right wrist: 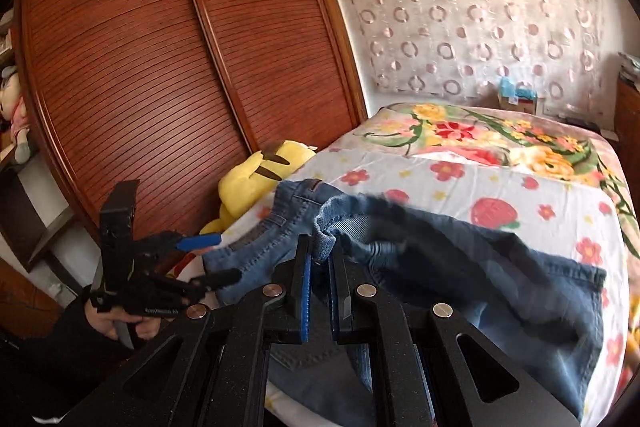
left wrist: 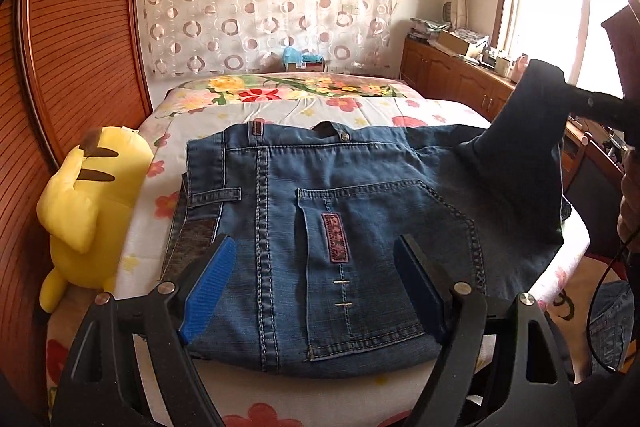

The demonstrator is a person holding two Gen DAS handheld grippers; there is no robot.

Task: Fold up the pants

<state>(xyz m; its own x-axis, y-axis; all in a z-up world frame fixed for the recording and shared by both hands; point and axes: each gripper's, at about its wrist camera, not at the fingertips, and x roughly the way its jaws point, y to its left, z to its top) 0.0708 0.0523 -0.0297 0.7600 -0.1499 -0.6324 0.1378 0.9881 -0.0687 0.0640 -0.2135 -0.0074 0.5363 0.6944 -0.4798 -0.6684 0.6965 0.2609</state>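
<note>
Left claw (left wrist: 312, 291) hangs wide open just above the jeans (left wrist: 320, 227), and nothing is in it. From this side, the jeans lie flat on the flowery bed (left wrist: 360, 107), back pocket up. At the far right, the right claw (left wrist: 576, 95) lifts one piece of the jeans into the air. A yellow plush toy (left wrist: 92, 203) sits at the left.

Seen from the right claw (right wrist: 320, 259), its blue pads are squeezed tight on a bunched edge of the jeans (right wrist: 500, 267). Cloth hangs from there down to the bed (right wrist: 480, 167). Off to the left, the open left claw (right wrist: 212, 259) floats over the near end of the jeans.
</note>
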